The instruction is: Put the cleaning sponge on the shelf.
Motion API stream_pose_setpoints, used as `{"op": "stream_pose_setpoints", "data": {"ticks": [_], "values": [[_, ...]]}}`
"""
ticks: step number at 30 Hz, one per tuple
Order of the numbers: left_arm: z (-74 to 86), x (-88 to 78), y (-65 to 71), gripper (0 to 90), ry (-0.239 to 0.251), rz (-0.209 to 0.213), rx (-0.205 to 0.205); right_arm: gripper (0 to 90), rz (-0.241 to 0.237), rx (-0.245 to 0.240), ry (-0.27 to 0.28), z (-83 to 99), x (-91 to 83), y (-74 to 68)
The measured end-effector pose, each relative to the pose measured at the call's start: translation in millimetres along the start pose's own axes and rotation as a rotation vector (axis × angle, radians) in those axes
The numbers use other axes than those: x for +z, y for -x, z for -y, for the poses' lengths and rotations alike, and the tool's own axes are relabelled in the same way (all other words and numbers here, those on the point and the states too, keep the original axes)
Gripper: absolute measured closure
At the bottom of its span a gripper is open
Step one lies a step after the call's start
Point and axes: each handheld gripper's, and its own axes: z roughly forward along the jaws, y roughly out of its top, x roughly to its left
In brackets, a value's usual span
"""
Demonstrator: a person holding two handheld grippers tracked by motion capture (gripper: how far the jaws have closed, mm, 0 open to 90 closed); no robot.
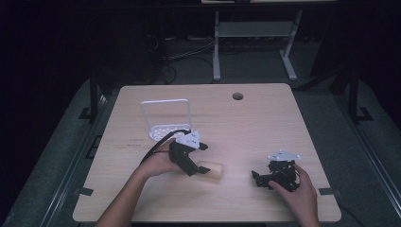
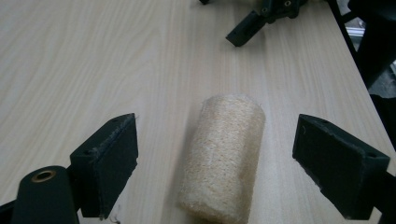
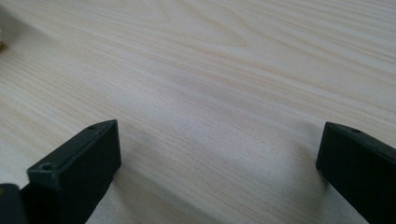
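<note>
Tongs first: the left tongs (image 2: 215,158) are spread wide, one black jaw on each side of the loofah (image 2: 223,158), with bare wood showing between each pad and the roll. Neither pad touches it. The loofah is a pale, rough cylinder lying on its side on the desk (image 2: 93,60), its long axis running away from the camera on the tongs.

In the high view the left tongs (image 1: 201,158) sit near the middle of the desk, a little toward the near edge, held by the left hand (image 1: 158,165), with a black cable trailing back from them. The loofah (image 1: 212,170) lies just beside their tips, on the side toward the right edge.

The right tongs (image 3: 217,172) are also spread, and bare wood lies between the jaws; they hold nothing. In the high view the right tongs (image 1: 276,175) rest low over the desk toward the near right corner, in the right hand (image 1: 298,191), well apart from the loofah. Their tips also show at the top of the left gripper view.

A white rack (image 1: 166,118) stands toward the far left part of the desk (image 1: 265,123), behind the left tongs. A round hole (image 1: 237,96) sits near the far edge.
</note>
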Motion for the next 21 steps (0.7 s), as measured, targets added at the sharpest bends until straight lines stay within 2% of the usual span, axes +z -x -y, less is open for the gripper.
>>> {"op": "stream_pose_setpoints", "data": {"ticks": [6, 21], "values": [[-2.1, 6.2, -0.2, 13.9, -0.012, 0.034, 0.012, 0.0, 0.000, 0.001, 0.001, 0.0, 0.0, -0.1], [1.9, 18.3, -1.1, 14.1, -0.063, 0.059, 0.021, 0.0, 0.001, -0.001, 0.000, 0.0, 0.1, 0.0]]}}
